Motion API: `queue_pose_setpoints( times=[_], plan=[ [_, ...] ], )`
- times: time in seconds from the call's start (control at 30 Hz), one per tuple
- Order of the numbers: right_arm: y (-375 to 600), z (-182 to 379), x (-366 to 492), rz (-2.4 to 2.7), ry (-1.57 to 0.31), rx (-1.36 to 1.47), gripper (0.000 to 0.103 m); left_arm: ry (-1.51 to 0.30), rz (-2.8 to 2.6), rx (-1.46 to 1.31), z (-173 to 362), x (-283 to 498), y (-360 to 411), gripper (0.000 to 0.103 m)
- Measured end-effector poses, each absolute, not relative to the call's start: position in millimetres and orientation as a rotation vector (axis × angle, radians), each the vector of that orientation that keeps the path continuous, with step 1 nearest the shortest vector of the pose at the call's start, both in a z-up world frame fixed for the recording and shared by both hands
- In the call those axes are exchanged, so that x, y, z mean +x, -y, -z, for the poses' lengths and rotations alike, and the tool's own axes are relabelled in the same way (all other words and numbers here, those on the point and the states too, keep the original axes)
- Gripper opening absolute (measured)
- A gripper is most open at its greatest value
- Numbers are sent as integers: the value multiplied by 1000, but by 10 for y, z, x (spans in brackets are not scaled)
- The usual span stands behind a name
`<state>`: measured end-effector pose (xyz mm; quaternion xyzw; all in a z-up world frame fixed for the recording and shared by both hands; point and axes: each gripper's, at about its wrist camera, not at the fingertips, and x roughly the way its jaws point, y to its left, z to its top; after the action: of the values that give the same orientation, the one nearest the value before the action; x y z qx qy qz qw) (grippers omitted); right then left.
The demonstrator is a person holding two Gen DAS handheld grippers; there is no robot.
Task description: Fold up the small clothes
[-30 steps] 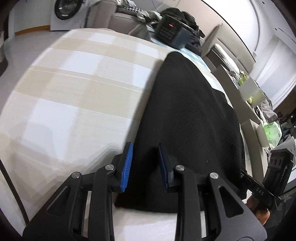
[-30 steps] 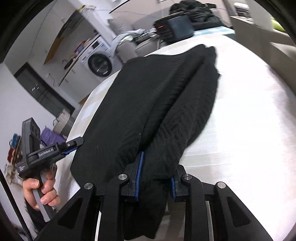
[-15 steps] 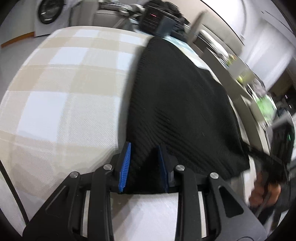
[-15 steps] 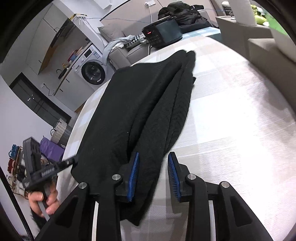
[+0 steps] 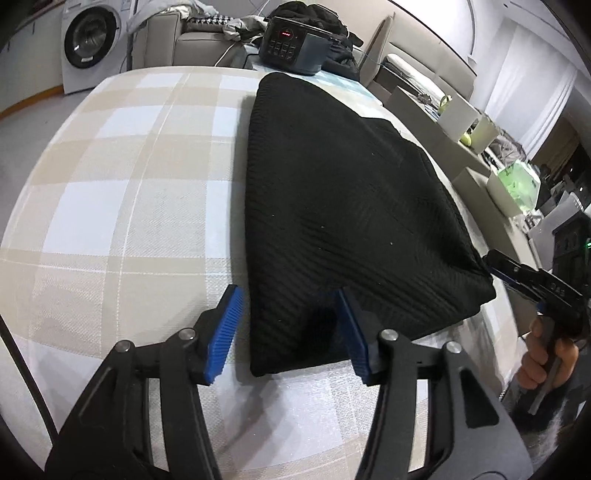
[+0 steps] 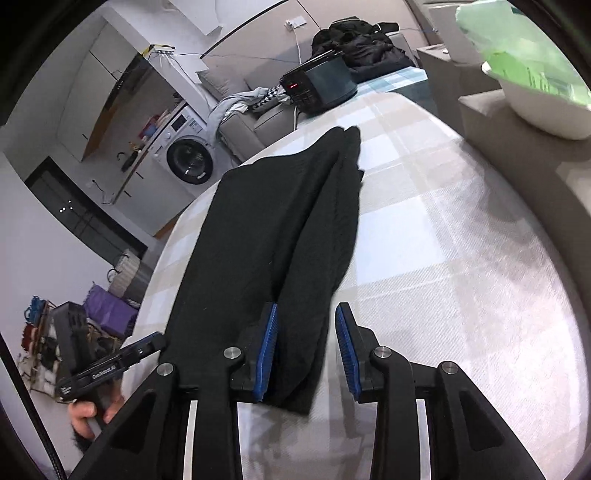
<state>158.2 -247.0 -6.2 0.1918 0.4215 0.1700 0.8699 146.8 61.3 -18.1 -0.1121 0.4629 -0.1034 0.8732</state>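
A black knitted garment (image 5: 332,206) lies folded lengthwise on the checked table cover (image 5: 122,206). It also shows in the right wrist view (image 6: 277,236). My left gripper (image 5: 291,328) is open, its blue pads either side of the garment's near left corner. My right gripper (image 6: 306,350) is open, its pads either side of the garment's near right corner. The right gripper (image 5: 517,277) shows at the right edge of the left wrist view. The left gripper (image 6: 122,362) shows at the lower left of the right wrist view.
A dark appliance with red lights (image 5: 291,48) stands at the table's far end, with dark clothes (image 5: 317,18) behind it. A washing machine (image 5: 92,40) stands at the far left. Boxes and a white bowl (image 6: 543,107) are at the right.
Both grippers have opened and let go of the garment's near edge. The garment now lies flat on the table, and both grippers have drawn back a little.
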Motion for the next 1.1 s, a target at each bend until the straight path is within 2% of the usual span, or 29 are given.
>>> queue_pose_setpoints(
  times=[0.13, 0.2, 0.47, 0.5, 0.57, 0.6, 0.73, 0.87, 1.1],
  plan=[
    [2354, 9, 1565, -392, -844, 340, 34, -960, 224, -190, 189, 1440, -520, 50],
    [2274, 32, 1638, -435, -854, 342, 39, -967, 227, -185, 219, 1441, -502, 51],
    [2148, 379, 2033, -515, -952, 448, 39, -997, 232, -213, 339, 1474, -560, 55],
    [2145, 381, 2049, -529, -957, 463, 27, -991, 233, -211, 339, 1472, -562, 55],
    [2144, 315, 2024, -530, -945, 455, 12, -993, 235, -206, 347, 1484, -567, 55],
    [2155, 244, 1983, -526, -919, 441, 10, -994, 236, -208, 350, 1488, -569, 55],
    [2149, -10, 1783, -474, -862, 334, 9, -995, 241, -213, 356, 1515, -587, 57],
    [2086, 220, 1792, -334, -965, 201, 9, -992, 245, -214, 358, 1515, -589, 58],
    [2368, 271, 1817, -471, -960, 399, 20, -991, 236, -204, 359, 1522, -584, 58]
  ],
)
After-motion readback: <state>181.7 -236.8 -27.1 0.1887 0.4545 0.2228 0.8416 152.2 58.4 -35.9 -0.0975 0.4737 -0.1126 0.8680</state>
